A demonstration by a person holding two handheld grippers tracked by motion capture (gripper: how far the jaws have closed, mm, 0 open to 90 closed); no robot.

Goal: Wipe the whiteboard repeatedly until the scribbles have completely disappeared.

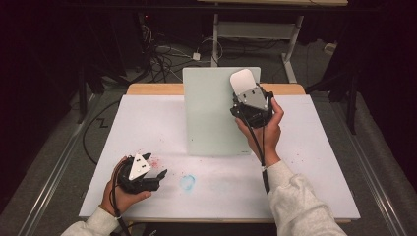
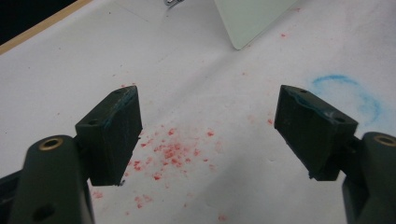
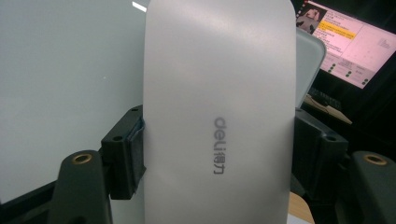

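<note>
Overhead, eraser (image 1: 244, 81) at board (image 1: 209, 118) top edge.

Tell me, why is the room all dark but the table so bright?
In the high view, light falls on the white table while the floor and walls around stay nearly black. In the right gripper view, the white eraser sits close, soft and slightly glary. In the left gripper view, the red crumbs look sharp.

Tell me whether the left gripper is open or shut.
Open. In its own view the left gripper has its two jaws standing wide apart, with nothing between them but the white table and red crumbs.
</note>
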